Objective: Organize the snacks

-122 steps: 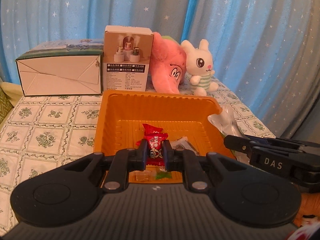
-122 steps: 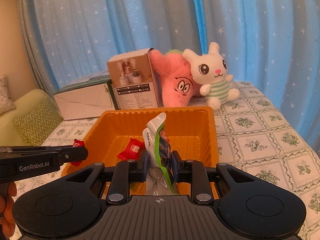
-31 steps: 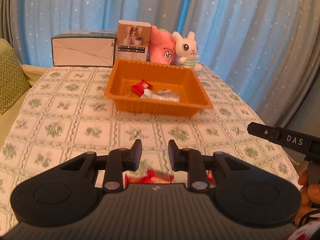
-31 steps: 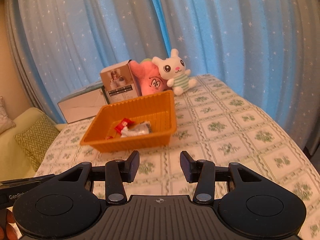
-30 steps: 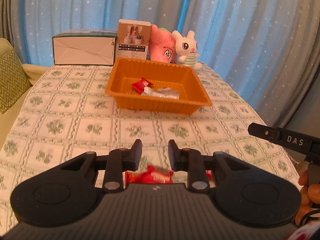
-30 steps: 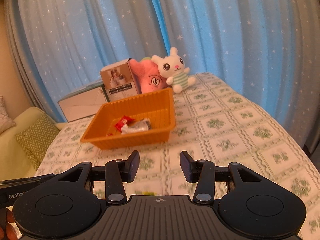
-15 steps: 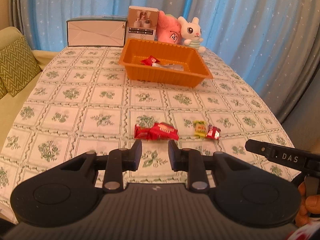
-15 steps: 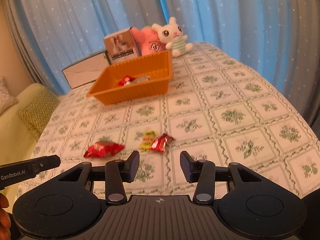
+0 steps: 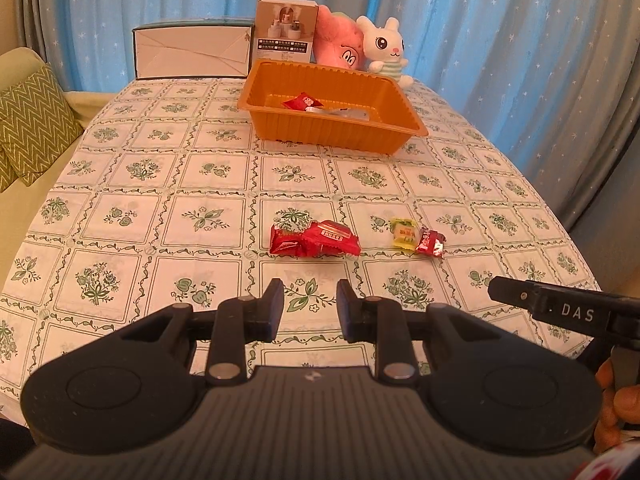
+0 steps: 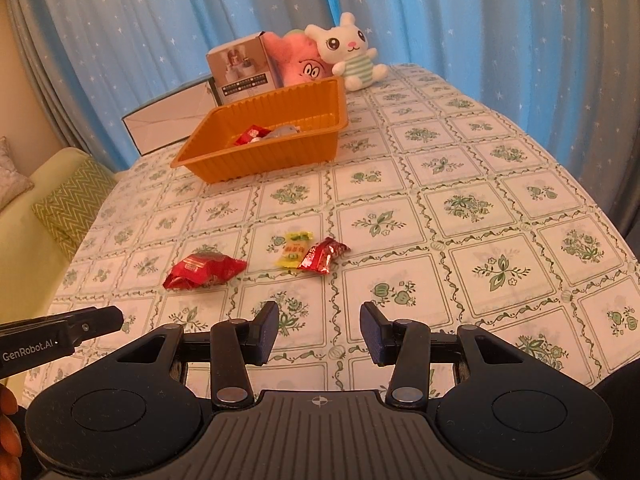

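Observation:
An orange tray (image 9: 336,136) (image 10: 264,160) stands at the far side of the table and holds a red candy (image 9: 302,101) (image 10: 250,135) and a silver packet (image 9: 344,112). Near me on the cloth lie a red snack pack (image 9: 314,240) (image 10: 204,269), a yellow candy (image 9: 405,233) (image 10: 294,249) and a small red candy (image 9: 430,243) (image 10: 323,256). My left gripper (image 9: 310,312) is open and empty, just short of the red pack. My right gripper (image 10: 319,330) is open and empty, short of the candies.
Behind the tray stand a white box (image 9: 192,54), a small carton (image 9: 286,28), a pink plush (image 9: 338,44) and a white bunny plush (image 9: 386,50). A sofa with a green cushion (image 9: 28,120) is at the left. Blue curtains hang behind.
Both grippers dropped their snacks into the tray, opened and pulled back to the near side of the table. The three loose snacks have come into view ahead of the fingers.

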